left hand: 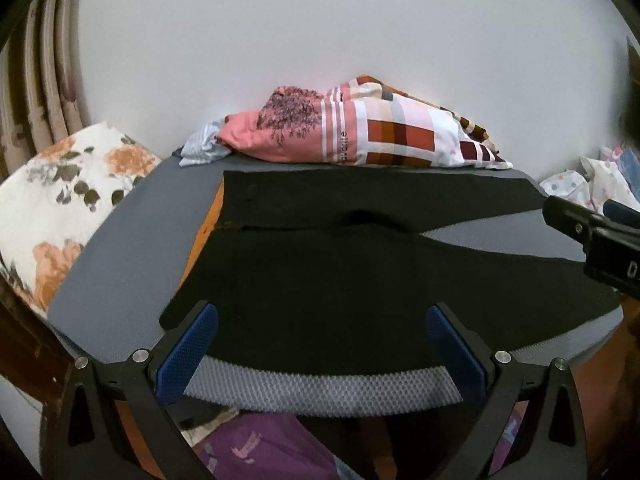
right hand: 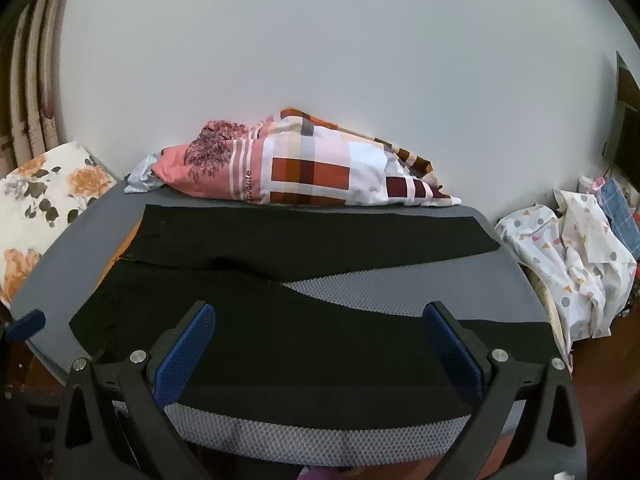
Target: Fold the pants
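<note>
Nearest, left gripper (left hand: 322, 316) with fingers spread wide and nothing between them, poised over the near leg toward the waist end at 9 o'clock. Right gripper (right hand: 319, 316) likewise wide apart and empty, over the same leg nearer the cuff at 3 o'clock, probably so both can pinch the near edge together. Beneath, black pants (right hand: 280, 332) spread flat on the grey mat (right hand: 320, 420), legs splayed in a V, ready for a first fold. Beyond at 12 o'clock, a patterned pillow (right hand: 304, 168) against the wall, clear of the working area.
</note>
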A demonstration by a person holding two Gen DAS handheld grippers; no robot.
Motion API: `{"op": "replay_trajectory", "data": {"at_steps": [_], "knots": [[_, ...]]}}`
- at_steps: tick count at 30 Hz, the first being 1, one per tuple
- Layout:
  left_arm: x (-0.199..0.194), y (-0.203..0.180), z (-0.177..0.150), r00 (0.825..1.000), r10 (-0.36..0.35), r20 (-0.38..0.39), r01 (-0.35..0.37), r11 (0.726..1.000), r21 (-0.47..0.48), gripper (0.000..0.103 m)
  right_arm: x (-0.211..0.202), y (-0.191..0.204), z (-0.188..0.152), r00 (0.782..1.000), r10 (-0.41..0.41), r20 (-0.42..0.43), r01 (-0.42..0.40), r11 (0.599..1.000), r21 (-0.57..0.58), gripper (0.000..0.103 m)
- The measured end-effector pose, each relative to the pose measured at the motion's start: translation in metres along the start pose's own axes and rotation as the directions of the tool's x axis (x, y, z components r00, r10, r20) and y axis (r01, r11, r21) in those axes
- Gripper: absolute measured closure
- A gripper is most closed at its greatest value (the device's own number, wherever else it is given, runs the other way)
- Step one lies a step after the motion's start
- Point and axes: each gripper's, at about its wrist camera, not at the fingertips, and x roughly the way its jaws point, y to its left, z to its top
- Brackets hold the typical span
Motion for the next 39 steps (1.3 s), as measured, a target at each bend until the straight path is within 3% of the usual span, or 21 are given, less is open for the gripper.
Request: {"op": "replay_trajectory", "data": {"at_steps": [7, 12, 17, 23, 28, 33, 39], "knots": [[-0.002, 0.0, -0.008, 0.999, -0.037, -0.012, 0.037, 0.999, -0.015, 0.0, 0.001, -0.001, -0.003, 1.0, 0.002, -0.003, -0.002, 1.0, -0.001, 0.0], [0.007, -0.006, -0.015, 0.981, -0.175, -0.085, 0.176, 0.984, 0.002, 0.0, 0.005, 0.0, -0.002, 1.0, 0.005, -0.02, -0.005, 1.0, 0.003, 0.0], [0.01, -0.007, -0.004, 0.984, -0.163, -0.068, 0.166, 0.986, 0.031, 0.0, 0.013, -0.001, -0.003, 0.999, 0.011, -0.044, -0.01, 1.0, 0.018, 0.0], [0.032, 0.031, 0.033, 0.999, -0.05, -0.022, 0.05, 0.998, 0.032, 0.0, 0.024, -0.001, -0.003, 0.997, 0.027, -0.072, -0.025, 0.999, 0.028, 0.0], [0.071, 0.086, 0.059, 0.999, -0.026, -0.039, 0.026, 1.0, 0.004, 0.001, 0.038, 0.005, -0.003, 0.994, 0.031, -0.104, -0.029, 0.999, 0.015, 0.0], [0.121, 0.143, 0.086, 0.995, -0.079, -0.055, 0.076, 0.995, -0.065, 0.001, 0.061, 0.011, -0.005, 0.987, 0.036, -0.16, -0.036, 0.999, 0.007, 0.0], [0.192, 0.174, 0.125, 0.998, -0.028, -0.058, 0.032, 0.997, 0.063, 0.001, 0.092, 0.02, -0.005, 0.975, 0.04, -0.219, -0.045, 0.999, -0.018, 0.0]]}}
